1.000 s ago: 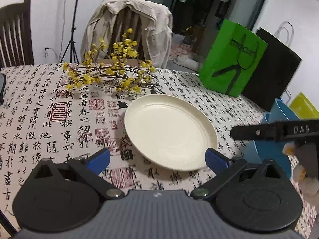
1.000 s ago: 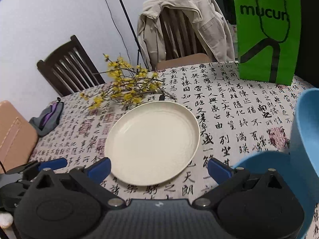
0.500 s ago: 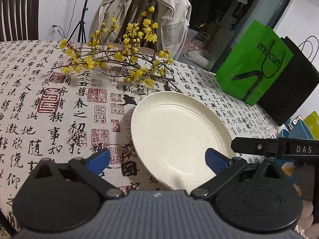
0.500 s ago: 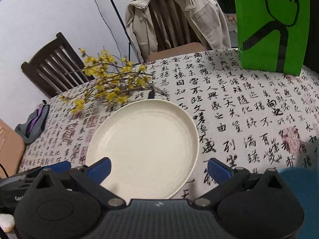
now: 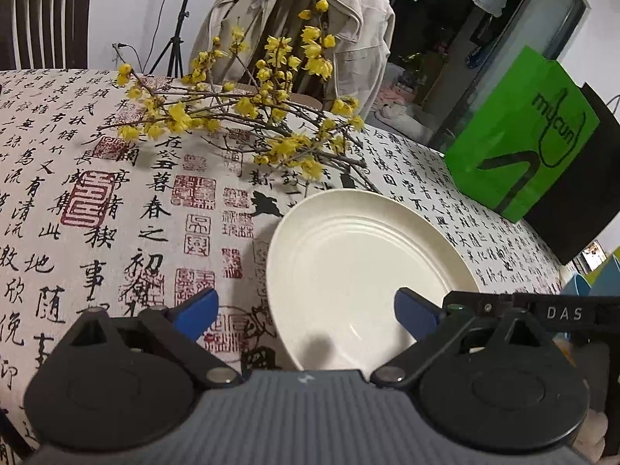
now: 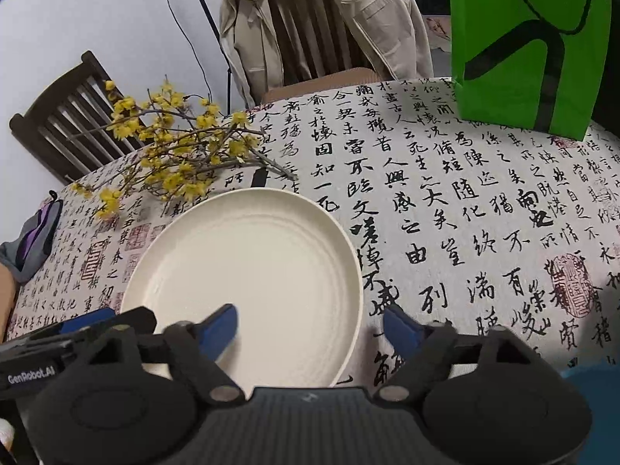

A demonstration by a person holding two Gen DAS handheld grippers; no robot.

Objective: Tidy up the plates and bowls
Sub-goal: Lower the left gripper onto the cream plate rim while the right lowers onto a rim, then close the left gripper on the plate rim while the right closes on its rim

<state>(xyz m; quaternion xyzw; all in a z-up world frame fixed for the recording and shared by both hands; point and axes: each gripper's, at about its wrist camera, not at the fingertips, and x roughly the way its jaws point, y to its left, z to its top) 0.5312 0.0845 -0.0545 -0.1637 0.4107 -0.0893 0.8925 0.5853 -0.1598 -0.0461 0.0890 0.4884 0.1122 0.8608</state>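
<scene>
While both hand-held grippers straddle plate rim | closing, seemingly unclamped

Glossy smooth plate — printed cloth tablecloth — shiny paper bag.

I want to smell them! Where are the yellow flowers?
The yellow flowers lie on the tablecloth just beyond the white plate, toward its left in both views.

your left gripper and right gripper angle downward, jaws apart, both just closing a little, gripping nothing.
</scene>
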